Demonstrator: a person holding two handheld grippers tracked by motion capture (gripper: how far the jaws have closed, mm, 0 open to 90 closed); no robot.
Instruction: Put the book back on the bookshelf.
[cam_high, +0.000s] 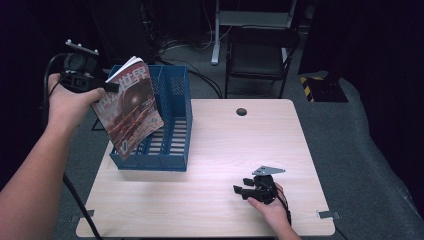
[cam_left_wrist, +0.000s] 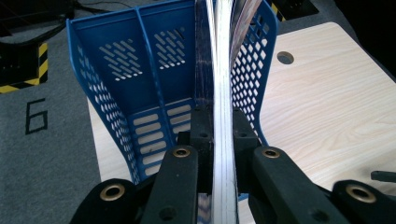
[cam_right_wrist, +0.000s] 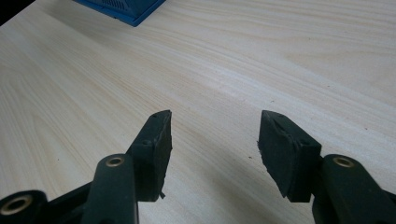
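A magazine (cam_high: 129, 107) with a red cover and large white characters is clamped at its upper left edge by the left gripper (cam_high: 111, 86), whose jaws are pressed shut on it. The magazine is held tilted, hanging down and to the right of those jaws, over the left compartment of a blue file rack (cam_high: 172, 117); its lower corner is seen in front of the rack's low front wall, though whether it touches the rack cannot be told. In the left gripper view the magazine (cam_left_wrist: 223, 116) is seen edge-on, its stacked pages running straight ahead from between the jaws of the left gripper (cam_left_wrist: 223, 140), with the pads tight on either side. Beyond the jaws the blue file rack (cam_left_wrist: 112, 93) is spread out, its perforated walls and slotted floor lying mostly to the left of the pages, one perforated side wall just to their right.

The right gripper (cam_high: 239, 190) is held low over the near right part of the surface (cam_high: 225, 145), well apart from the rack. In the right gripper view the jaws of the right gripper (cam_right_wrist: 214, 140) are held wide, with nothing between them but bare pale wood of the surface (cam_right_wrist: 233, 56). A corner of the blue file rack (cam_right_wrist: 126, 7) is seen far ahead of those jaws, to their left.
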